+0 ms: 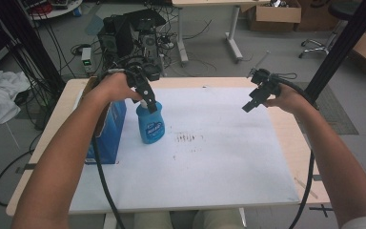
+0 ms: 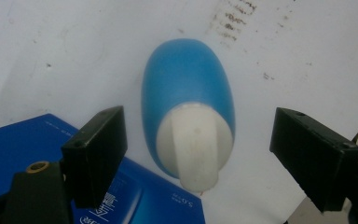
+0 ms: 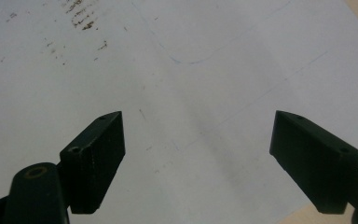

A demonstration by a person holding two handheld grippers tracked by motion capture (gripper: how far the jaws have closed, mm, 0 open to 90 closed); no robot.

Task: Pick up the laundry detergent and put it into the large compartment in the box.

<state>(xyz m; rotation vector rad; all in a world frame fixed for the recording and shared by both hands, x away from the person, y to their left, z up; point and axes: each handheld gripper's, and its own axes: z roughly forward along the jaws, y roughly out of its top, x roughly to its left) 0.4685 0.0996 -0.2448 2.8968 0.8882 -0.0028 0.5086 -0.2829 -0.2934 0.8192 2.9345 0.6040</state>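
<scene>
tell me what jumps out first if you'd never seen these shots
A bright blue bottle with a white cap stands on the white sheet, next to a blue box at the table's left. The left gripper sits right over its cap, jaws open. The right gripper hovers open over bare sheet, far right.

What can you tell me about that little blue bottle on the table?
The blue bottle looks like smooth plastic, with a rounded body, a printed label on its front and a white cap with a flip-top ridge. It stands upright on the white sheet, close beside a dark blue box. The left gripper hovers over the cap, jaws spread wide either side, not touching it.
</scene>
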